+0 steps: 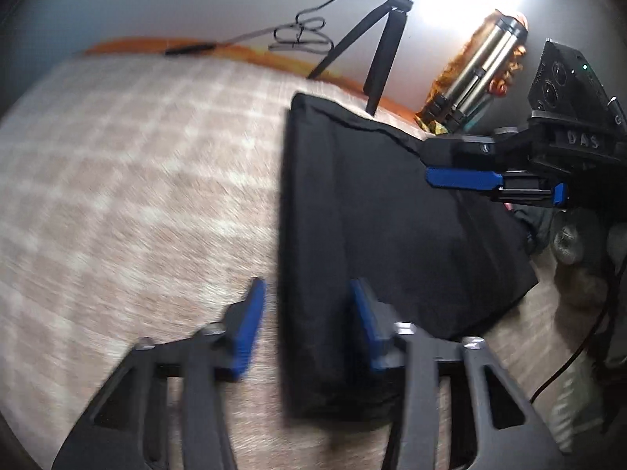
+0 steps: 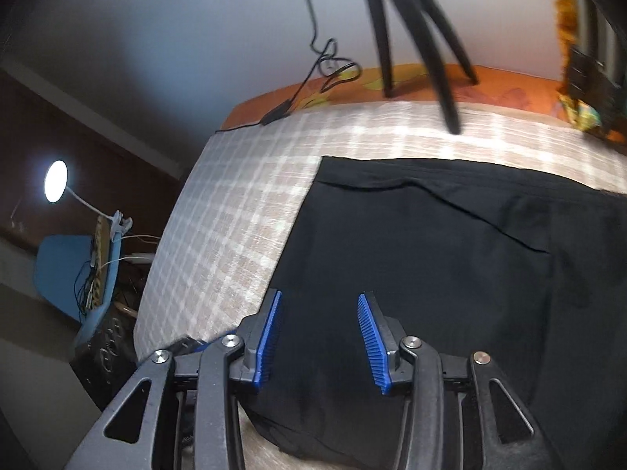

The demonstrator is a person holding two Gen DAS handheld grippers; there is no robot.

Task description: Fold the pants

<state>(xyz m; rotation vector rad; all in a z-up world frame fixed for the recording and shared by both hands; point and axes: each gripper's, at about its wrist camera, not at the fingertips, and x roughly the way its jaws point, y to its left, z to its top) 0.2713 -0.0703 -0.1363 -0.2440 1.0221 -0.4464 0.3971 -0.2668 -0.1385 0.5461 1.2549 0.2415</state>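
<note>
Both my left gripper (image 1: 305,313) and right gripper (image 2: 319,333) hang open over the folded black cloth pants (image 2: 431,274), so next I pinch the near edge and fold again.

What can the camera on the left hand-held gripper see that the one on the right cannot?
Only the left wrist view shows the shiny steel flask near the wall and the right hand-held gripper itself, reaching in over the cloth.

Only the right wrist view shows the round white clip-on lamp and the blue chair beside the bed.

Both show the folded black pants on the beige checked bedspread, the black tripod, its looped black cable, and open blue-padded fingers on their own hand-held gripper.
</note>
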